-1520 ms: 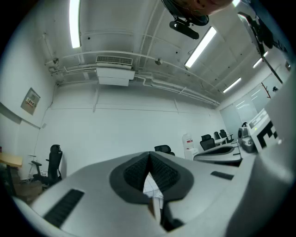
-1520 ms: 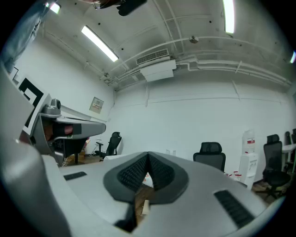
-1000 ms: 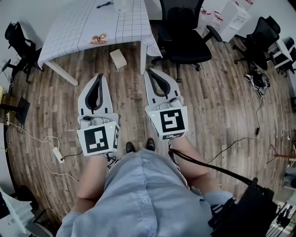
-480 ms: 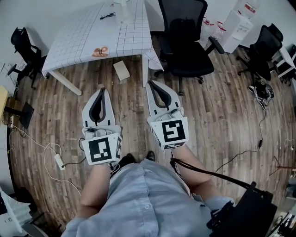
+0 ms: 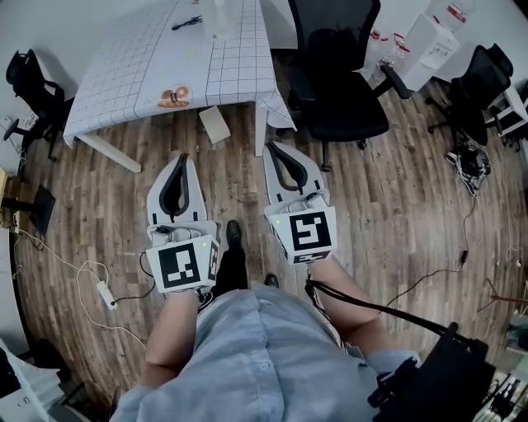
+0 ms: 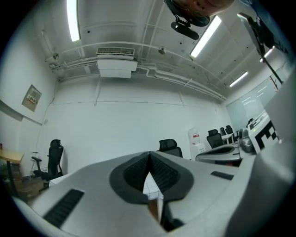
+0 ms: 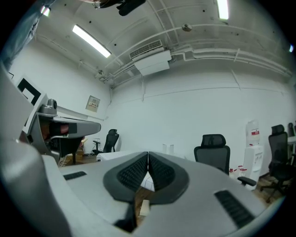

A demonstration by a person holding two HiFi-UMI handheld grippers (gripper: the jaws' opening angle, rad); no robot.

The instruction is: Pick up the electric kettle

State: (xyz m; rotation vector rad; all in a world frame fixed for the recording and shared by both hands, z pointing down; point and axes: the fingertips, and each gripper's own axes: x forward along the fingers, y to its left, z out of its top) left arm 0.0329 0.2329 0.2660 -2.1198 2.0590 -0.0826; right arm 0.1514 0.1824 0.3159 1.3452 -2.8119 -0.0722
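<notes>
The left gripper (image 5: 179, 158) and the right gripper (image 5: 271, 148) are held side by side over the wood floor (image 5: 396, 189), both pointing toward the table (image 5: 235, 62). They are near each other but not touching, and a shoe (image 5: 233, 231) shows between them.

In the left gripper view the two ribbed black pads meet at the tips. Only the slim wedge-shaped gap behind the tips is left, and it holds nothing; a strip of the table's gridded cloth shows through it. The right gripper's jaws are likewise pressed together tip to tip and hold nothing, and neither gripper touches anything.

The kettle (image 5: 220, 18) seems to be the pale upright thing at the table's far end, too small to tell surely. It is well apart from both grippers. A small box (image 5: 214, 124) lies on the floor beside the table leg, and a black chair (image 5: 340, 78) stands just right of the table.
</notes>
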